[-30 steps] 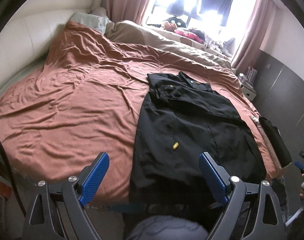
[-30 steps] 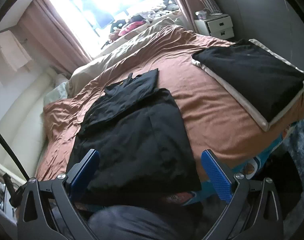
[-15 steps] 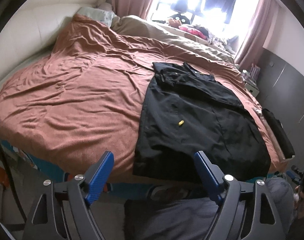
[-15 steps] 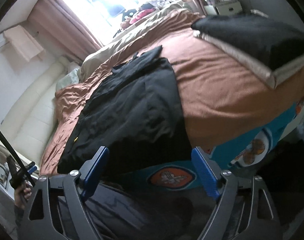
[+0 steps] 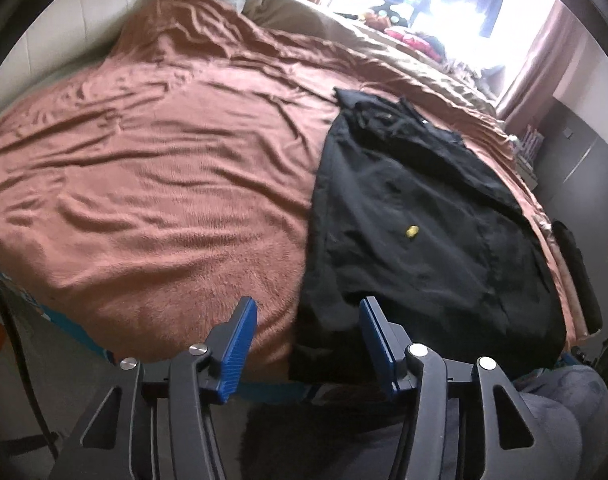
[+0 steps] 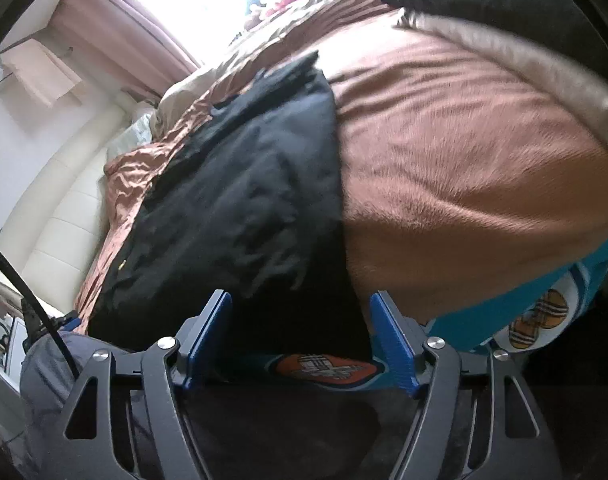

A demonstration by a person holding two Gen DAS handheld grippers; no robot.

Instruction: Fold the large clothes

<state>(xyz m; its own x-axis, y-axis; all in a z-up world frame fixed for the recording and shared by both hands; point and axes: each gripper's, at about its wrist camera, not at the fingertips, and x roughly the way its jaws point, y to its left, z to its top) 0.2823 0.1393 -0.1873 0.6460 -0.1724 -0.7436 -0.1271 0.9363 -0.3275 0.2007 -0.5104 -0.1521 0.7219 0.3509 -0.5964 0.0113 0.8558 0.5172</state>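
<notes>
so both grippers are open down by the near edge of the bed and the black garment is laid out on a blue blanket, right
Not quite. The blanket under the black garment is rust brown, not blue; the left wrist view shows it clearly. Blue shows only on the sheet hanging at the bed's edge. The rest holds: the left gripper and right gripper are both open at the near edge.

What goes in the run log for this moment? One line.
phase: reach for hem | left tool: open, at black garment near corner | right tool: open, at hem | bed: garment flat
</notes>
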